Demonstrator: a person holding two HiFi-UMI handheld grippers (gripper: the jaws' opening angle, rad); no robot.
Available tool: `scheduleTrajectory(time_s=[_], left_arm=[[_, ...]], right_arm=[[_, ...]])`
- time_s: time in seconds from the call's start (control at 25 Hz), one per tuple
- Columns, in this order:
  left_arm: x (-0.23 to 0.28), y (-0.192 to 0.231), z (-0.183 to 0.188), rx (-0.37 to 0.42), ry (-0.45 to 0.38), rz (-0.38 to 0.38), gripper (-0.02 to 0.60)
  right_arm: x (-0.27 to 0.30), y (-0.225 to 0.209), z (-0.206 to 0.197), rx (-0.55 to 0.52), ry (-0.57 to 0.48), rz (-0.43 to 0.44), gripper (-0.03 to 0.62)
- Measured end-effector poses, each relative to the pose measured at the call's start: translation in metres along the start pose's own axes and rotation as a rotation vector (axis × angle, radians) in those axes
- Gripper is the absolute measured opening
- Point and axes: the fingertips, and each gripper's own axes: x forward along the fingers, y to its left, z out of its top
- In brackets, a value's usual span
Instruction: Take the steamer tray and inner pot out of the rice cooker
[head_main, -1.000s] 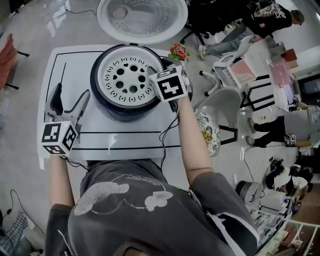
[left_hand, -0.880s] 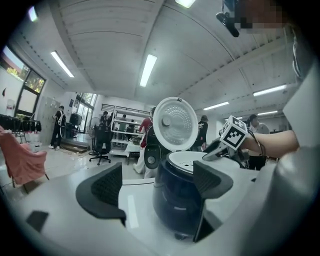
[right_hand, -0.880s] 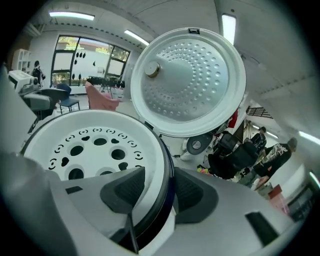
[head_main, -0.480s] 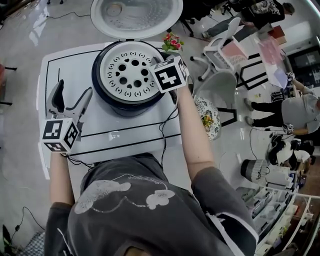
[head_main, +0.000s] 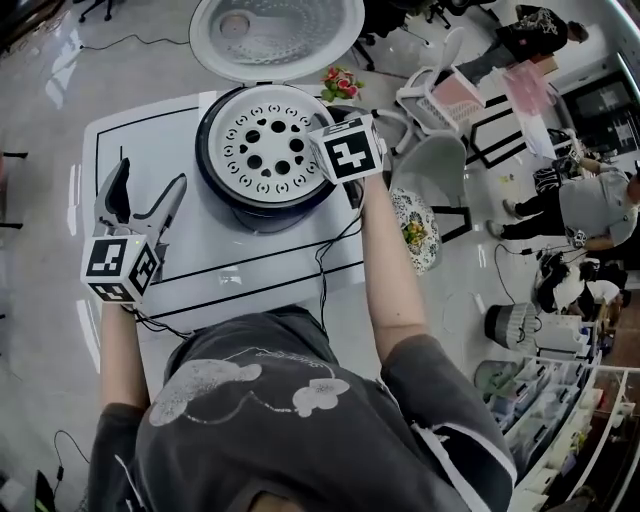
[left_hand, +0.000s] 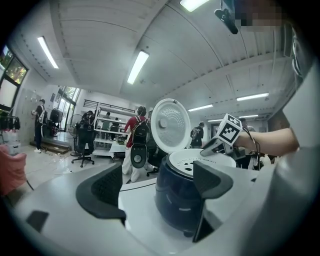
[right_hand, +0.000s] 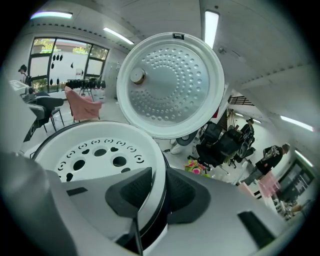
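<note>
Fingers (head_main: 112, 195) of the left gripper (head_main: 152, 172) stand released and wide apart over the left edge of the white counter (head_main: 250, 255), with nothing between them. Its marker cube sits nearer the person, close to the front left corner. In the left gripper view this gripper (left_hand: 157, 187) points roughly level across the counter at the dark side of the rice cooker (left_hand: 175, 200), well short of touching it. The rice cooker (head_main: 262, 208) stands at the middle of the far edge, inside the black lines drawn on the counter. Its round lid (head_main: 277, 35) is swung back and open beyond that edge. The white steamer tray (head_main: 265, 145), pierced with round holes and small slots, is seated in the top of the cooker. The inner pot beneath it is hidden. At the tray's right rim the right gripper (head_main: 324, 158) tilts downward. Its jaws have just been closing, and the right gripper view shows this gripper (right_hand: 159, 190) clenched on the tray's upright rim (right_hand: 161, 175), one pad inside the tray and the other outside. A black cable (head_main: 335, 240) trails from this gripper over the right part of the counter toward the front edge.
</note>
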Motion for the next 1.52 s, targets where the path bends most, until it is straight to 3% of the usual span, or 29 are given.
scheduleTrajectory(time_s=[0.24,0.76,1.12,1.28,1.52], left_arm=[[-0.001,-0.004,-0.006,-0.001,0.01,-0.033,0.434],[-0.006,-0.007,-0.007,0.014,-0.002,-0.053,0.434],[-0.021,-0.004,0.014,0.038,-0.049,-0.035,0.434],[-0.032,0.0,0.024,0.04,-0.061,-0.023,0.434],[-0.051,0.011,0.024,0.039,-0.069,-0.008,0.434]], right_arm=[[-0.01,-0.002,0.002,-0.036,-0.025,-0.029,0.1],[-0.049,-0.008,0.034,0.107,-0.243,-0.017,0.069],[-0.103,-0.005,0.07,0.169,-0.418,0.004,0.06],[-0.12,-0.007,0.082,0.09,-0.419,-0.06,0.058],[-0.145,0.011,0.107,0.068,-0.489,-0.062,0.058]])
